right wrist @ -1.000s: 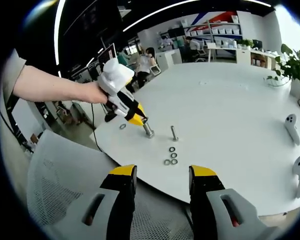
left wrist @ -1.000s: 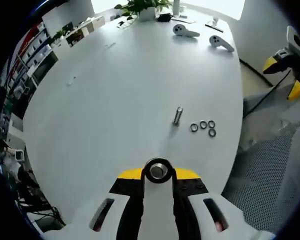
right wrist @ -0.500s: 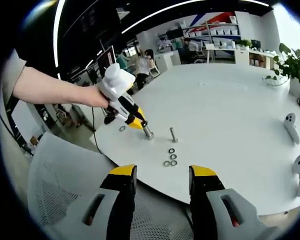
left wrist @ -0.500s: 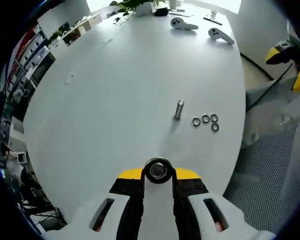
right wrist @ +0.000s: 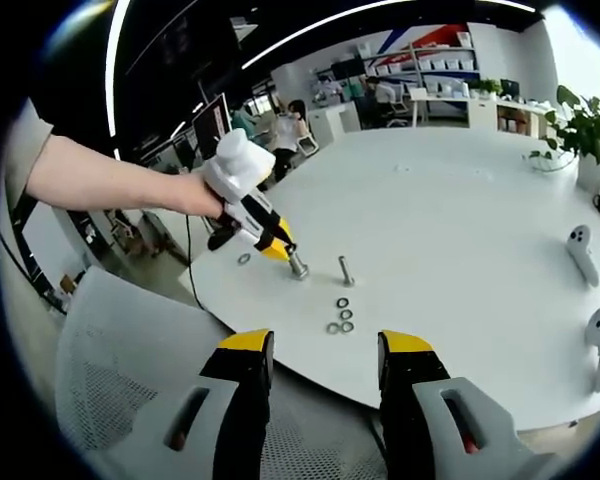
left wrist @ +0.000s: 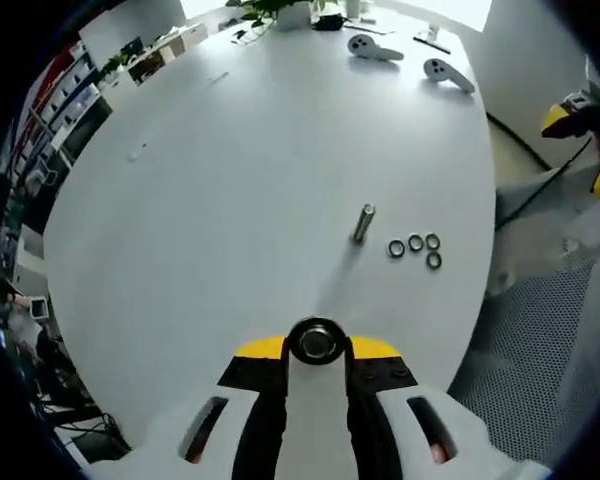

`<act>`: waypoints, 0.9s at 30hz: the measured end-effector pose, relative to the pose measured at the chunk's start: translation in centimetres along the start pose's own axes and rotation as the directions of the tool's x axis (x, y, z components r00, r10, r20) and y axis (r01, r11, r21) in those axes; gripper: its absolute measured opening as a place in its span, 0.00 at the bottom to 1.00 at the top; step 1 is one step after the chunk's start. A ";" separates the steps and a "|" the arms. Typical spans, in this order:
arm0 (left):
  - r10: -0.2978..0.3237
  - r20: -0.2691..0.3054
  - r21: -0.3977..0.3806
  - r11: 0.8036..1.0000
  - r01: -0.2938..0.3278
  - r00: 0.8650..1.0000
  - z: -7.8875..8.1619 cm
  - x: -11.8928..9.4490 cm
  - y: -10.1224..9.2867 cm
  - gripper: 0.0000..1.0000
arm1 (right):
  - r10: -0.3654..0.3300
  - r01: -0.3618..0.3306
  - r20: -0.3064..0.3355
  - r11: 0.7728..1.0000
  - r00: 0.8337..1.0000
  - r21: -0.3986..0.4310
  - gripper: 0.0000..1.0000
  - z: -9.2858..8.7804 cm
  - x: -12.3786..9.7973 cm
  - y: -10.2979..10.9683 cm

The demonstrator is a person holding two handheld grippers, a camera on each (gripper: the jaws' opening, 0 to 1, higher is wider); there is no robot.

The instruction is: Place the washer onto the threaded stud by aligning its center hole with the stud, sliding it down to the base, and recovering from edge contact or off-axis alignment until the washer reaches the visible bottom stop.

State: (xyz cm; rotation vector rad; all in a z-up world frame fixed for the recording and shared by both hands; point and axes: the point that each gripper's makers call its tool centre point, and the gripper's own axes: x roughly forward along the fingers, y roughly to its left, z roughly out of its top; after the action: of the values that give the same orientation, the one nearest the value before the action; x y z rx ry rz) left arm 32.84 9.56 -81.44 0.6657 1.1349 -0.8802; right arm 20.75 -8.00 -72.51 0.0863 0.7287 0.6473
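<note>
On the white table (left wrist: 230, 180), left gripper (left wrist: 317, 342) clamps a metal cylinder (left wrist: 316, 341); right gripper (right wrist: 320, 352) gapes empty.

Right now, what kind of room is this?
Probably an open office or lab: a big white table, shelves with boxes along the far wall, a potted plant, and people at desks behind.

No legible text, label, brand name, number or sign appears in either the left gripper view or the right gripper view. The boxes on the distant shelving are too small and blurred for any marking to be read.
</note>
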 end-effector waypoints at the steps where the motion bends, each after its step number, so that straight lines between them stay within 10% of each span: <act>1: -0.014 -0.030 -0.013 1.000 0.014 0.999 -0.4 0.1 -0.2 0.19 | -0.001 0.001 0.000 1.000 1.000 0.000 0.44 0.0 0.0 0.0; 27: 0.021 -0.108 0.017 1.000 -0.019 0.994 -1.7 4.1 -0.5 0.20 | -0.012 0.012 0.008 1.000 1.000 0.009 0.44 0.1 -0.1 -0.2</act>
State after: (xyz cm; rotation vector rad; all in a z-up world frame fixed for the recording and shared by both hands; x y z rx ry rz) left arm 32.26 9.62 -85.91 0.7438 1.2167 -0.8448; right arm 20.91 -8.20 -72.43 0.0923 0.7240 0.6319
